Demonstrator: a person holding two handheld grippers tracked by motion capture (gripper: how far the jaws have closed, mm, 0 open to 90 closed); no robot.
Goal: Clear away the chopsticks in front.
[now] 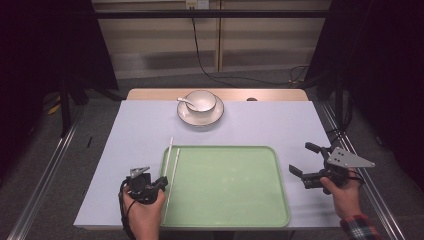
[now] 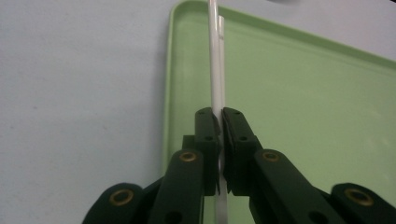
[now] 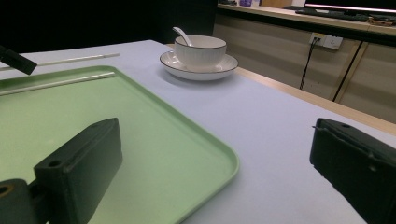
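The left gripper (image 2: 219, 122) has its black jaws clenched on a pair of thin white plastic chopsticks (image 2: 215, 70), which run ahead from the jaws along the left rim of a flat light-green plastic tray (image 2: 303, 116). The right gripper (image 1: 306, 164), well apart past the tray's other side, holds its jaws released, wide and empty. Far beyond both jaws sits a white ceramic bowl (image 1: 201, 101) with a white spoon (image 1: 185, 101) on a white saucer (image 1: 200, 119).

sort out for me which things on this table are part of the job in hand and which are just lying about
In the job: left gripper, shut on the white chopsticks; green tray beside and under them.

Lying about: bowl with spoon on its saucer; right gripper, open, off the tray's right edge.
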